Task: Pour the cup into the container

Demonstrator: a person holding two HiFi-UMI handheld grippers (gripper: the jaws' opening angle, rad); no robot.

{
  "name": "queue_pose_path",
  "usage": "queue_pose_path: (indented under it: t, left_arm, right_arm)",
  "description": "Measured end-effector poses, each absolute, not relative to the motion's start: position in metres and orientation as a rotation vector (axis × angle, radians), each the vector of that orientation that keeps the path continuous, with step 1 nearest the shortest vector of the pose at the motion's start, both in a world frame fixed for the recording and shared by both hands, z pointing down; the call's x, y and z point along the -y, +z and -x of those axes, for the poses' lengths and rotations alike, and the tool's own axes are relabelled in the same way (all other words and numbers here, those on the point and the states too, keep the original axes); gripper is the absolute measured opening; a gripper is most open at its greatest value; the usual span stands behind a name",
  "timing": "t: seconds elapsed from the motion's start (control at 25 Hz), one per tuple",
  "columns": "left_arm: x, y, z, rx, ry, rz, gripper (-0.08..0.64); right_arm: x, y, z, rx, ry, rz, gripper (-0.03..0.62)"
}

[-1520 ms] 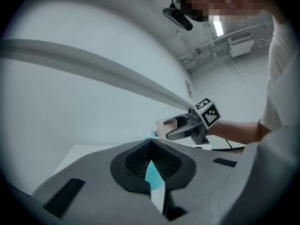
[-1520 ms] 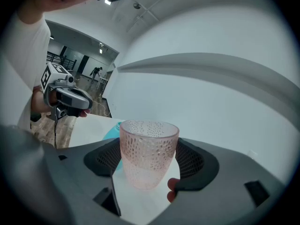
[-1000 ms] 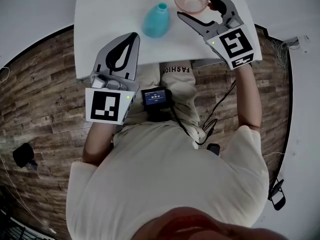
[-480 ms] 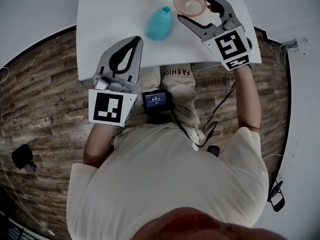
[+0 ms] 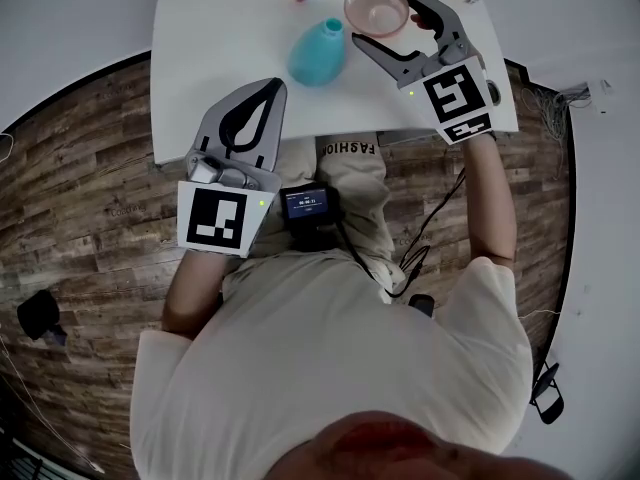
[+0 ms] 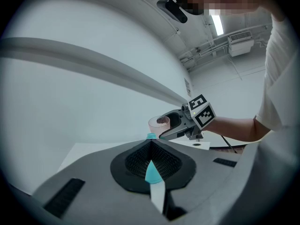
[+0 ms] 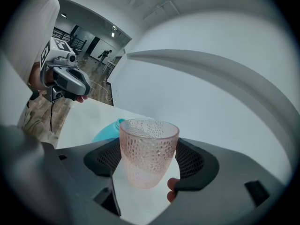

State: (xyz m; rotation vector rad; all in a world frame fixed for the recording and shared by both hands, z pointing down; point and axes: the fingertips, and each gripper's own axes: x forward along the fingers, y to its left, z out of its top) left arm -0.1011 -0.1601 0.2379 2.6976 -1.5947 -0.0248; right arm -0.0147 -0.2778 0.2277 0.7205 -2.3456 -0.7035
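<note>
One pink dimpled glass cup (image 5: pixel 376 6) sits upright, clamped between the right gripper's (image 5: pixel 385 18) jaws, just far-right of the one teal bottle-shaped container (image 5: pixel 318 53) on the white table (image 5: pixel 220 28). The left gripper (image 5: pixel 268 90), jaws pressed together on nothing, hovers over the near table edge.

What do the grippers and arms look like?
Both the left gripper and right gripper are grey plastic, with curved jaws lined with black ribbed pads, each carrying a cube of black-and-white square markers. A black cable runs by the right arm. Light short-sleeved T-shirt.
</note>
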Motion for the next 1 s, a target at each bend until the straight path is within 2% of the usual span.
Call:
queue_pose_path:
  t: [1.0]
  left_arm:
    - [0.1588,0.2369,0.0959,1.578,-0.029,-2.704,0.011]
  right_arm:
    - [0.2773,0.2263,0.0159,2.342,-0.708,-0.715,0.362]
